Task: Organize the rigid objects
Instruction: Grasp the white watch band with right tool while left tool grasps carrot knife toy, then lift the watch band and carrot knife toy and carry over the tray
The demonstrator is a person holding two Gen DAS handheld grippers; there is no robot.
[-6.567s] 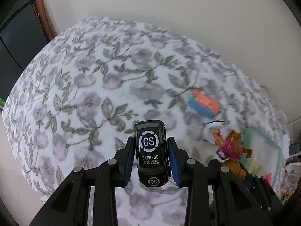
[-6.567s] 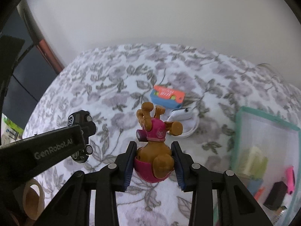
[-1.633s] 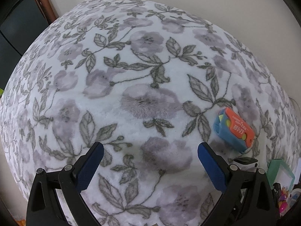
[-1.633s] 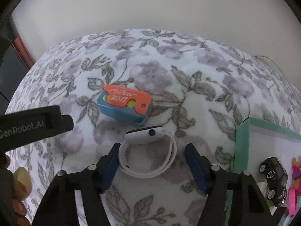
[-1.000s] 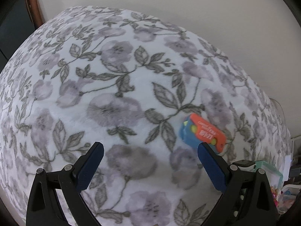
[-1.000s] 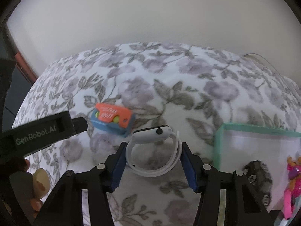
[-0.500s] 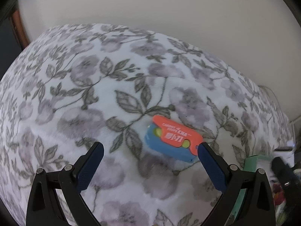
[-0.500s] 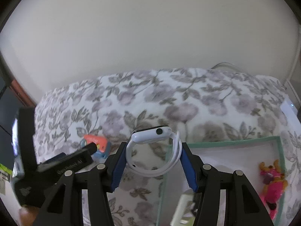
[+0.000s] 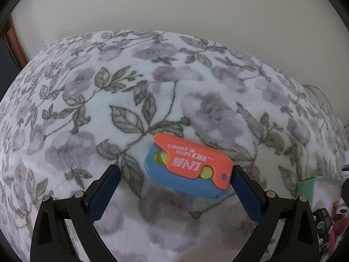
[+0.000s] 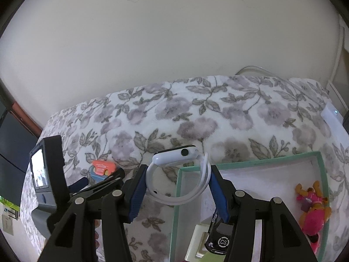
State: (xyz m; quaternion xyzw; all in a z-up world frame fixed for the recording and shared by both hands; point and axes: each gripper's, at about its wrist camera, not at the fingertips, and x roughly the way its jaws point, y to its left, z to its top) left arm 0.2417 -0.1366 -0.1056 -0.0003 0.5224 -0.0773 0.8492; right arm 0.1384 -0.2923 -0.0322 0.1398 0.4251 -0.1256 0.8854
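Left wrist view: your left gripper [image 9: 175,175] stands with its jaws wide apart over the floral blanket [image 9: 122,100]. The orange-and-blue toy knife [image 9: 187,169] lies flat between the blue pads; its right end is at the right pad, and you cannot tell whether they touch.

Right wrist view: your right gripper [image 10: 177,184] is clamped on the strap of the white watch [image 10: 176,157], held above the near-left corner of the green-rimmed box [image 10: 246,162]. Inside the box lie a black toy car [image 10: 220,238] and a pink dog figure [image 10: 314,209].
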